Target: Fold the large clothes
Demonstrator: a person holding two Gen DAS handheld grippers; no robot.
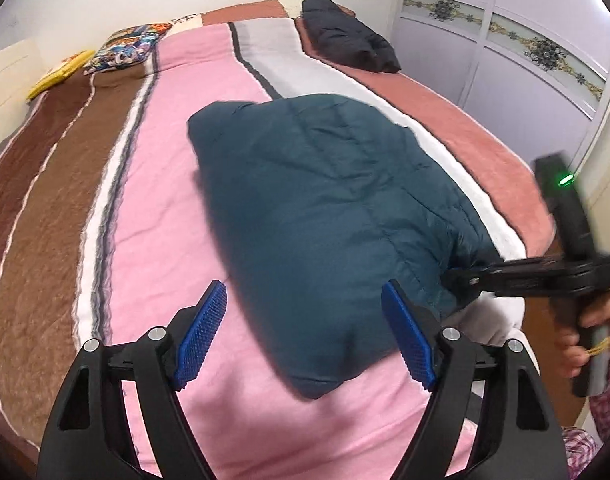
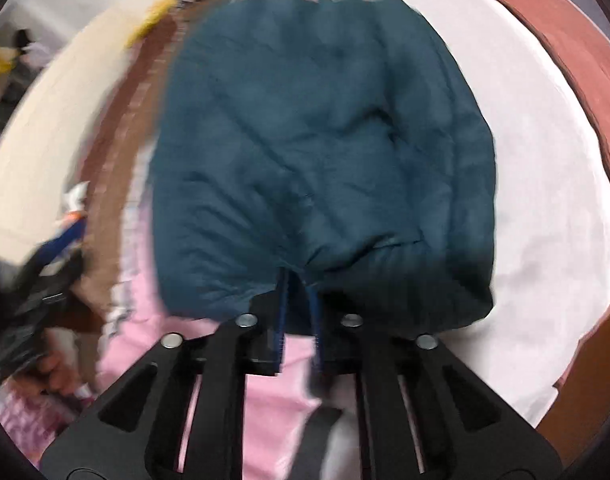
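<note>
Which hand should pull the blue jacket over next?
Probably the right. The right gripper is already shut on the jacket's near edge, while the left gripper hangs open above the bed, holding nothing.

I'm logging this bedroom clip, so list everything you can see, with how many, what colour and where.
Puffy quilted teal jacket: one, dark teal, folded, middle of the bed.
Dark folded garment: one, black, far end of the bed near the wardrobe.
Striped bedspread: one, brown, white, pink, grey and dusty rose bands, covering the bed.
Patterned pillow: one, multicoloured, at the bed's far end.
Yellow item: one, beside that pillow; too small to identify.
Wardrobe doors: pale lilac with floral trim, beside the bed.
Left gripper: one, black with blue pads, open above the jacket's near edge.
Right gripper: one, black, pinched shut on the jacket's edge.
Hand: one, holding the right gripper's handle.
</note>
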